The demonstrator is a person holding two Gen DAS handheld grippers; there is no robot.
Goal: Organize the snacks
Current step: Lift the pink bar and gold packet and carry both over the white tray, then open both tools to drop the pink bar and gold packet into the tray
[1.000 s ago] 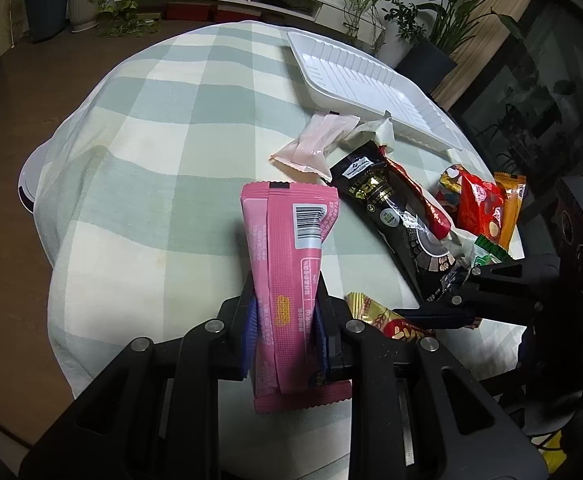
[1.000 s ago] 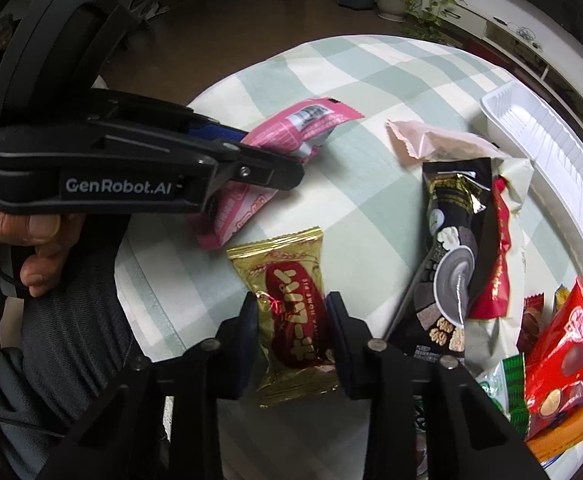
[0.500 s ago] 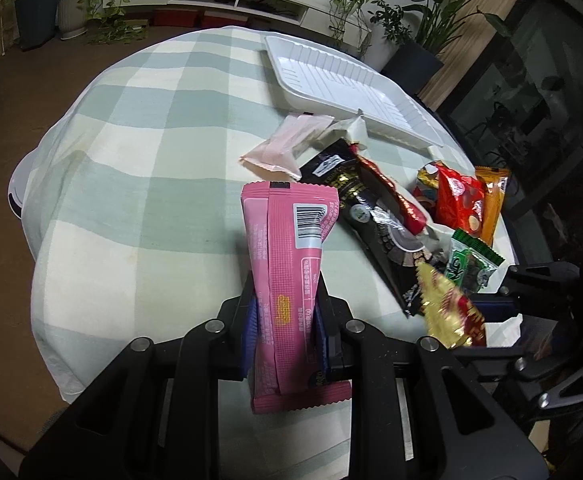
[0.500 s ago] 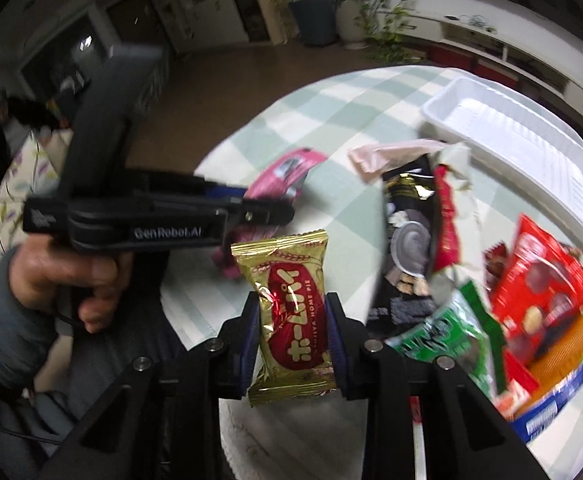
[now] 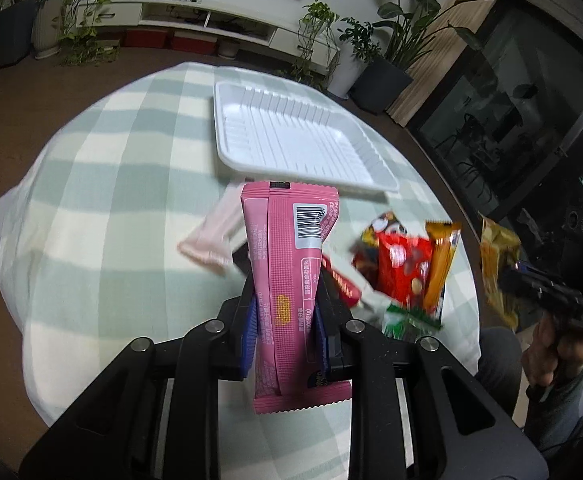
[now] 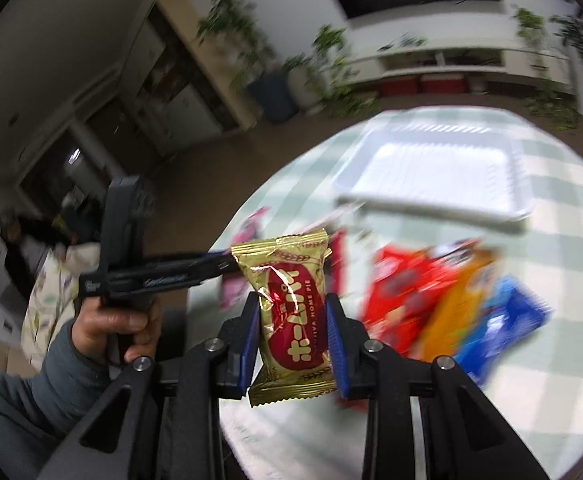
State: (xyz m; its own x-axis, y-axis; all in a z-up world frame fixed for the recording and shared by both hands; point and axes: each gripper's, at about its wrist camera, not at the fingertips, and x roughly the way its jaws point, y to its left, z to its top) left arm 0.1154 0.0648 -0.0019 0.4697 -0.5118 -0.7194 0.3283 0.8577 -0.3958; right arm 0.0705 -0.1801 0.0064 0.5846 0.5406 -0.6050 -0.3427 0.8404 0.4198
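Holding a long pink foil snack bar (image 5: 287, 280) in my left tongs (image 5: 285, 320), I have it standing lengthwise along the fingers, its long axis running straight away from the camera toward the white ribbed plastic tray (image 5: 295, 140). The barcode end points forward, the crimped tail hangs back between the arms of the tongs. The blue pads (image 5: 249, 328) press its two long edges about halfway down.

My right tongs (image 6: 291, 336) are clamped on a gold wrapped pie snack with a red oval label (image 6: 291, 312). It too stands upright in the grip, long axis in line with the fingers, printed face toward the lens, top seam forward and bottom seam hanging below the pads. In the left wrist view the same gold packet (image 5: 497, 264) shows at the far right, lifted clear of the counter.

Both packets are in the air above the round counter covered in a green and white checked cloth (image 5: 103, 200). The tray lies flat at the far side. Between it and me is a loose heap: a pale pink wrapper (image 5: 211, 236), a red bag (image 5: 403, 268), an orange stick pack (image 5: 439, 264), a green packet (image 5: 407, 316). The right wrist view, much blurred, adds a blue pack (image 6: 499, 320).
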